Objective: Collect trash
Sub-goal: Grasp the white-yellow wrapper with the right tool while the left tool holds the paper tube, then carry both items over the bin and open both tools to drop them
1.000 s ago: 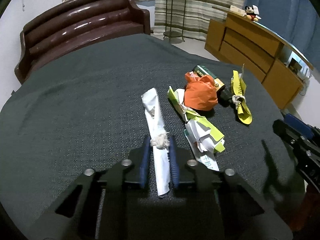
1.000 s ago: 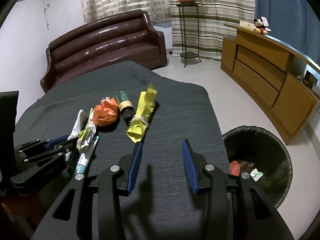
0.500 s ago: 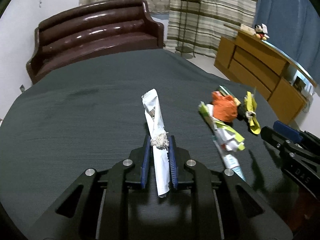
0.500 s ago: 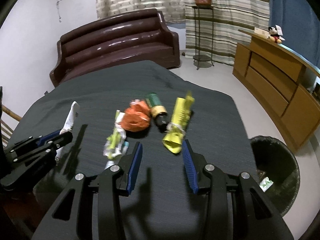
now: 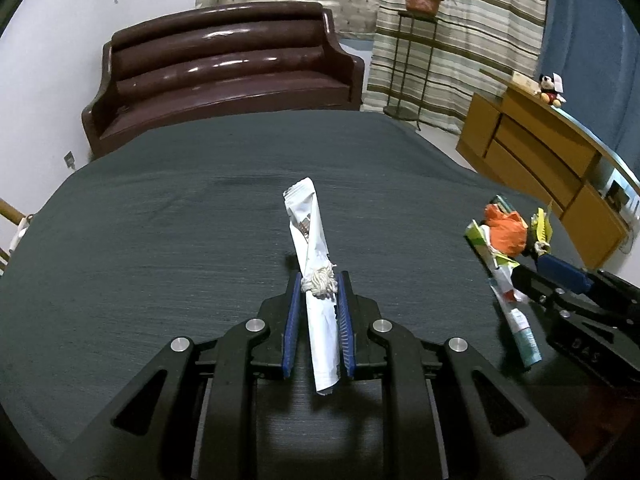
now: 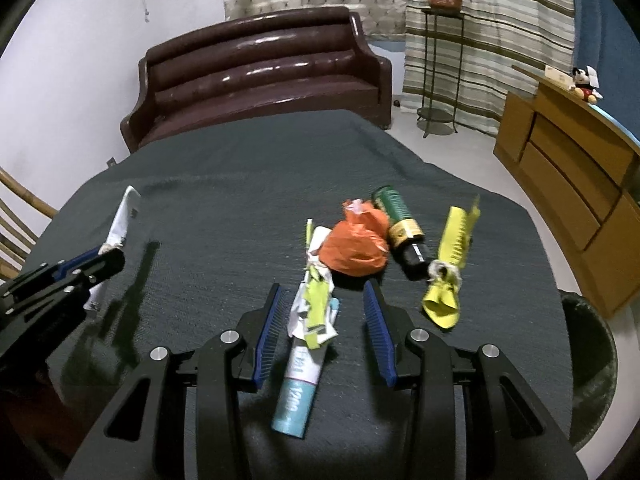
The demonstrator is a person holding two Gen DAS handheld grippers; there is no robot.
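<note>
My left gripper (image 5: 318,280) is shut on a white rolled wrapper (image 5: 310,240) tied with string, held above the dark table (image 5: 160,240); it also shows in the right wrist view (image 6: 120,226). My right gripper (image 6: 322,294) is open, its jaws on either side of a green-white wrapper bundle with a blue tube (image 6: 310,320). An orange crumpled bag (image 6: 356,246), a green-black bottle (image 6: 400,224) and a yellow wrapper (image 6: 450,264) lie just beyond it.
A black trash bin (image 6: 592,364) stands on the floor at the table's right edge. A brown sofa (image 5: 224,76) is behind the table, a wooden sideboard (image 5: 552,168) at the right, a plant stand (image 5: 416,60) at the back.
My left gripper has lifted the white wrapper and swung left, away from the other trash. My right gripper has moved left from the yellow wrapper to straddle the green-white bundle.
</note>
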